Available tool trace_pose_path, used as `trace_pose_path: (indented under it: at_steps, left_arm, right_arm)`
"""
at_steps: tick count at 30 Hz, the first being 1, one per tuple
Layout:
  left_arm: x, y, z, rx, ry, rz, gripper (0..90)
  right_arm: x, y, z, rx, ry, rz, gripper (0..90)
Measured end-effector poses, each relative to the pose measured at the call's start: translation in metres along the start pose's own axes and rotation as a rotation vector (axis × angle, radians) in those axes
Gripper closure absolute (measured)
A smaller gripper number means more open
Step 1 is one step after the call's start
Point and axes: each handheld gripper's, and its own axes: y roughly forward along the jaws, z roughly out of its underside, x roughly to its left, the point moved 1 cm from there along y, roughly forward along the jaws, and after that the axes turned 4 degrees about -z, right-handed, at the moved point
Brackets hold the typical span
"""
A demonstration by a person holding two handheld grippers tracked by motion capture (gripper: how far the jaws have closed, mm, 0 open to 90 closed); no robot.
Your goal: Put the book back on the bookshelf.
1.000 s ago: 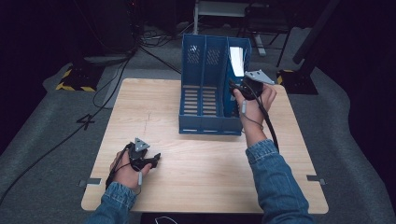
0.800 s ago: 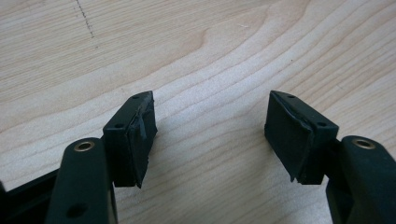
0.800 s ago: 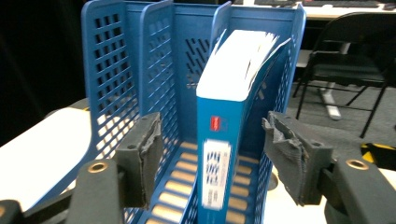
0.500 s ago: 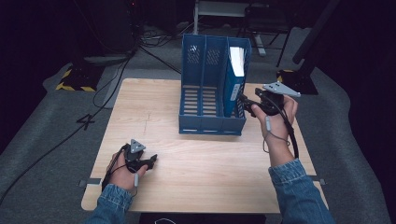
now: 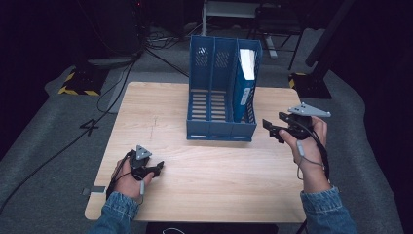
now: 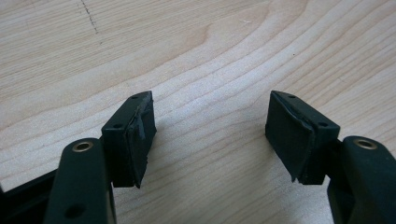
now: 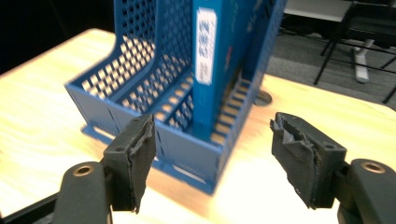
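Blue perforated plastic three-slot file rack (image 5: 221,97) is sitting at the far middle of the light wooden table (image 5: 204,185) in the high view, a blue binder with a white spine label (image 5: 245,83) standing upright in its right-hand slot. Right gripper (image 5: 273,129) is hovering just right of the rack's front corner, carrying nothing; left gripper (image 5: 152,170) is resting low at the near left, well apart from the rack.

Left gripper view: jaws standing wide over bare wood grain, nothing between them.

Right gripper view: jaws wide too, looking at the rack's front corner (image 7: 205,154) and the binder spine (image 7: 210,56).

Risk, my read: the rack looks light, so a sideways bump from the right hand could be shifting or tipping it.

Spine label has print, too blurred to read.
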Motion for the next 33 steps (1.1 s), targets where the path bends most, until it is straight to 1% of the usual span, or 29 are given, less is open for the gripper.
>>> trace_pose_path:
  at_steps: [1, 2, 4, 5, 8, 9, 10, 12, 13, 14, 16, 18, 21, 25, 27, 29, 33]
  left_arm:
    - [0.000, 0.000, 0.000, 0.000, 0.000, 0.000, 33.6]
    - [0.000, 0.000, 0.000, 0.000, 0.001, -0.001, 33.6]
    - [0.000, 0.000, 0.000, 0.000, 0.001, -0.001, 33.5]
    - [0.000, 0.000, 0.000, 0.000, 0.002, -0.001, 33.6]
    - [0.000, 0.000, 0.000, 0.002, 0.002, 0.000, 33.5]
    - [0.000, 0.000, 0.000, 0.000, 0.002, -0.001, 33.5]
    - [0.000, 0.000, 0.000, 0.000, 0.002, -0.001, 33.5]
    - [0.000, 0.000, 0.000, 0.000, 0.004, -0.001, 33.5]
    - [0.000, 0.000, 0.000, 0.000, 0.004, -0.001, 33.5]
    - [0.000, 0.000, -0.001, 0.000, 0.004, -0.001, 33.5]
    - [0.000, 0.001, -0.001, 0.000, 0.004, 0.001, 33.4]
    - [0.000, 0.001, -0.001, 0.001, 0.005, 0.002, 33.3]
    - [0.000, 0.001, -0.001, 0.001, 0.006, 0.005, 33.1]
    - [0.001, 0.001, -0.001, 0.001, 0.009, 0.004, 32.9]
    - [0.001, 0.001, -0.002, 0.001, 0.007, 0.005, 32.9]
    - [0.001, 0.001, -0.002, 0.001, 0.008, 0.005, 32.9]
    - [0.001, 0.002, -0.002, 0.001, 0.008, 0.005, 32.9]
  right_arm:
    - [0.000, 0.000, 0.000, 0.000, 0.000, 0.000, 31.0]
    - [-0.001, -0.002, 0.004, 0.007, -0.002, -0.002, 30.8]
    - [-0.003, -0.008, 0.016, 0.011, 0.022, -0.022, 30.6]
    - [-0.004, -0.010, 0.023, 0.020, 0.026, -0.030, 30.6]
    - [-0.009, -0.014, 0.042, 0.068, 0.026, -0.044, 30.6]
    - [-0.010, -0.015, 0.046, 0.082, 0.021, -0.052, 30.6]
    - [-0.014, -0.018, 0.054, 0.105, 0.019, -0.068, 30.6]
    - [-0.020, -0.020, 0.062, 0.115, 0.045, -0.071, 30.6]
    - [-0.023, -0.019, 0.066, 0.138, 0.047, -0.066, 30.6]
    - [-0.023, -0.019, 0.066, 0.138, 0.047, -0.066, 30.6]
    - [-0.027, -0.019, 0.073, 0.162, 0.046, -0.052, 30.5]
    - [-0.029, -0.017, 0.081, 0.193, 0.051, -0.052, 30.1]
    - [-0.035, -0.011, 0.095, 0.266, 0.048, -0.045, 29.8]
    - [-0.039, -0.002, 0.111, 0.354, 0.055, -0.061, 28.9]
    - [-0.041, 0.002, 0.119, 0.393, 0.051, -0.069, 28.8]
    - [-0.042, 0.005, 0.125, 0.414, 0.055, -0.066, 28.8]
    - [-0.044, 0.010, 0.136, 0.430, 0.068, -0.056, 28.8]
